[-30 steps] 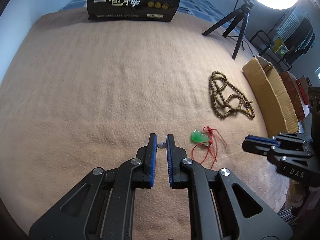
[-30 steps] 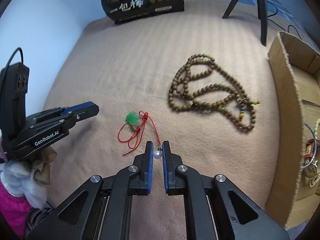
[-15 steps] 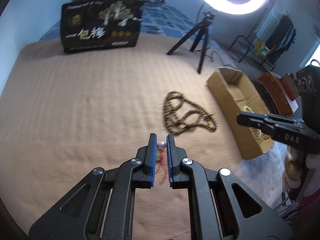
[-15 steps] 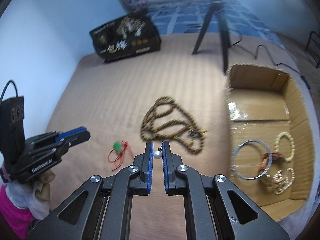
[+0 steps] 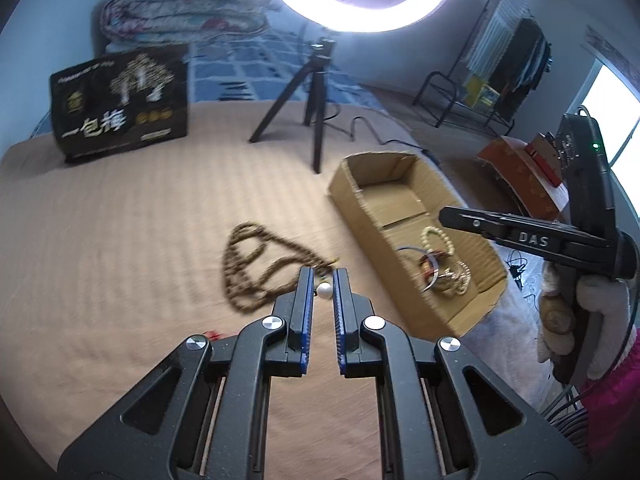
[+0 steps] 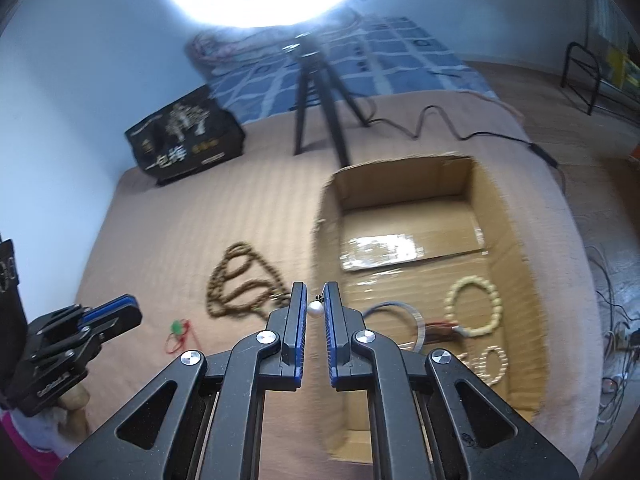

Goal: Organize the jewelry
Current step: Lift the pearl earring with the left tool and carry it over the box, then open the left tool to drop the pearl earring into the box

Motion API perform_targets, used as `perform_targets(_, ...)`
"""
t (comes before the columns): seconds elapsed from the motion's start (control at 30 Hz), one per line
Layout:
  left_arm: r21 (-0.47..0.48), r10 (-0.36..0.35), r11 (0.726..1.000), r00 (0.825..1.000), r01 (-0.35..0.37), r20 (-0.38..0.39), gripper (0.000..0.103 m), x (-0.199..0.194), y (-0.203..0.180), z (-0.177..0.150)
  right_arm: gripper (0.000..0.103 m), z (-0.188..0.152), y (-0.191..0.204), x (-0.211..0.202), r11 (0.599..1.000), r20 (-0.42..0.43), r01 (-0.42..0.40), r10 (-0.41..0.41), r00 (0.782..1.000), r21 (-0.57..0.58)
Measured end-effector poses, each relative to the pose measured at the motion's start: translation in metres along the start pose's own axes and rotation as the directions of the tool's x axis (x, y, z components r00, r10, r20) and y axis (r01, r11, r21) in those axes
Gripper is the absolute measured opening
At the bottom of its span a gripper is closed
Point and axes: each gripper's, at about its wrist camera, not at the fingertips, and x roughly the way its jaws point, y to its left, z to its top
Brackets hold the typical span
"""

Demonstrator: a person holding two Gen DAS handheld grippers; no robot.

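My left gripper [image 5: 323, 276] is shut on a small white pearl [image 5: 324, 290], held above the tan blanket. My right gripper [image 6: 316, 292] is shut on another white pearl [image 6: 315, 309] near the left wall of the cardboard box [image 6: 520, 256]. The box holds a cream bead bracelet [image 6: 474, 306], a metal bangle [image 6: 416, 318] and other pieces; it also shows in the left wrist view [image 5: 360, 204]. A brown bead necklace [image 6: 236, 280] lies on the blanket left of the box, also in the left wrist view [image 5: 256, 268]. A green pendant on red cord [image 6: 178, 330] lies near it.
A black printed bag [image 5: 120, 100] stands at the back of the blanket. A tripod [image 5: 316, 92] with a ring light stands behind the box, its cable [image 6: 440, 128] trailing right. The left gripper shows at the left edge of the right wrist view [image 6: 108, 312].
Both grippers have lifted from the blanket with their pearls and moved toward the cardboard box. The green pendant stayed on the blanket.
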Motion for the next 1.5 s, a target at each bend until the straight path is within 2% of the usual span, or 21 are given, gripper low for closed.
perform_targets(0.3,0.060,-0.052,0.997,0.999,0.052,-0.001,0.008,0.019,-0.051,0.006,0.007,0.001,-0.029,-0.010,0.998,0.026,0.060,-0.061,0.998,0.014)
perform_targets(0.9,0.117,-0.119,0.985,0.990,0.127,-0.072,0.008,0.068,-0.122,-0.005,0.007,0.003,-0.066,-0.006,0.995,0.020,0.073,-0.074,0.997,0.067)
perform_targets(1.5,0.113,-0.131,0.983,0.985,0.144,-0.114,0.008,0.082,-0.130,-0.010,0.007,0.003,-0.071,0.002,0.994,0.005,0.080,-0.081,0.997,0.078)
